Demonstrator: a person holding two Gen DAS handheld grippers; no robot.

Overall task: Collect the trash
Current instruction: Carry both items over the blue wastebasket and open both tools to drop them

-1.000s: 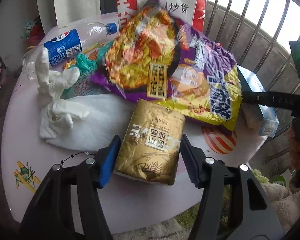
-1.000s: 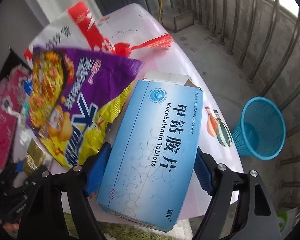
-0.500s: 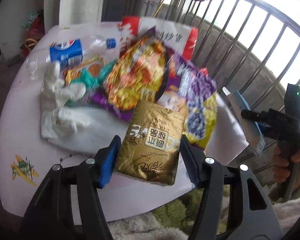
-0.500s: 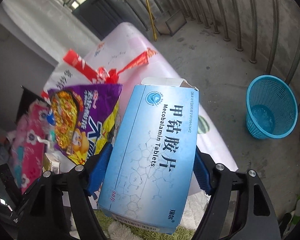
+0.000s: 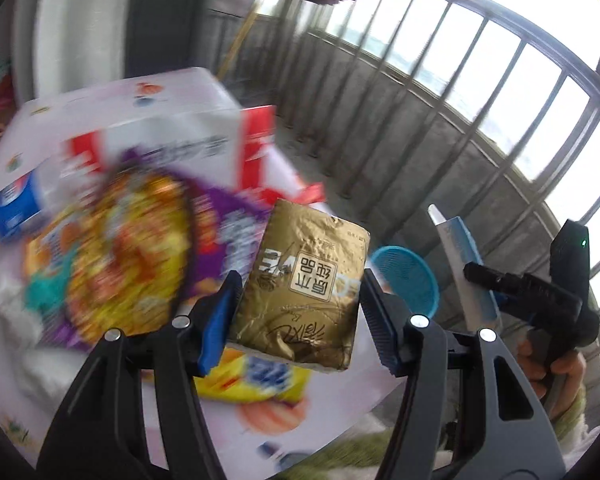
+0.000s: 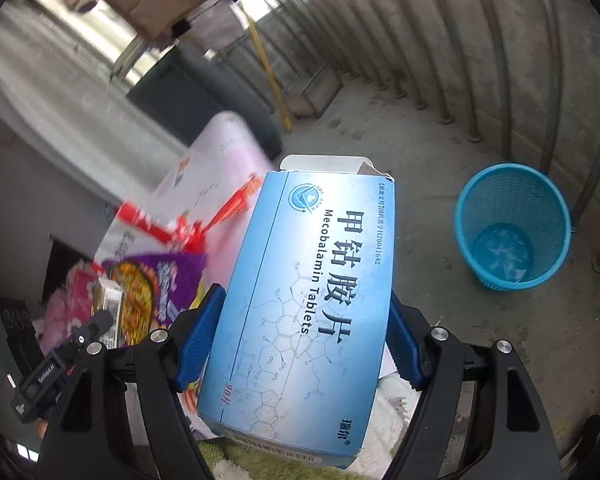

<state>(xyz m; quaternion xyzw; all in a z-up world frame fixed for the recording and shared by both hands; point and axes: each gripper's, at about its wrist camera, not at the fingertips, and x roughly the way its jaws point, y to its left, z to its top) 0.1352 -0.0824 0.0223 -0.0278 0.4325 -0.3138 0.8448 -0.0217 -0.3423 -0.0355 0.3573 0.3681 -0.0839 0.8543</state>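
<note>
Right wrist view: right gripper clenched on flat blue cardboard tablet box, long axis pointing forward along the fingers; round blue mesh plastic bin down on the concrete floor, ahead and to the right, well apart. Left gripper gripping crumpled gold foil packet, lifted off white table, same bin peeking just beyond it. Right hand judged nearer the bin. Versus a second ago: both loads raised, swung toward the bin, table litter now blurred
</note>
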